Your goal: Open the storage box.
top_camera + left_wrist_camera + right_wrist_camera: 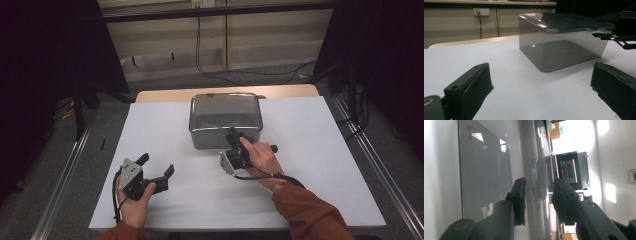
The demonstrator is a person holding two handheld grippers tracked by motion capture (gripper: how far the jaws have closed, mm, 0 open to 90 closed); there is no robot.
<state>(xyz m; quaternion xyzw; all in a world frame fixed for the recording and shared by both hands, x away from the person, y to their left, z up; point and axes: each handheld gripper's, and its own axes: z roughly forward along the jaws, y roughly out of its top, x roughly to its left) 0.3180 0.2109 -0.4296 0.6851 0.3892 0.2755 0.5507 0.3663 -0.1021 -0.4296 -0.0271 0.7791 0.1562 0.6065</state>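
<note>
A smoked see-through box (226,131) with a matching lid (225,107) stands in the middle of the white table (310,165). My right gripper (234,133) is at the box's near edge, turned on its side. Its jaws sit above and below the lid's rim (536,157) and look shut on it. In the left gripper view the box (559,50), the lid (564,22) and the right gripper (604,26) show ahead. My left gripper (158,164) rests low over the table at the near left, open (541,82), with nothing between its fingers.
Bare white table lies between the left gripper and the box. A wooden table edge (165,95) shows behind the white sheet. Cables (235,72) lie on the floor beyond, and metal rails (65,175) run along both sides.
</note>
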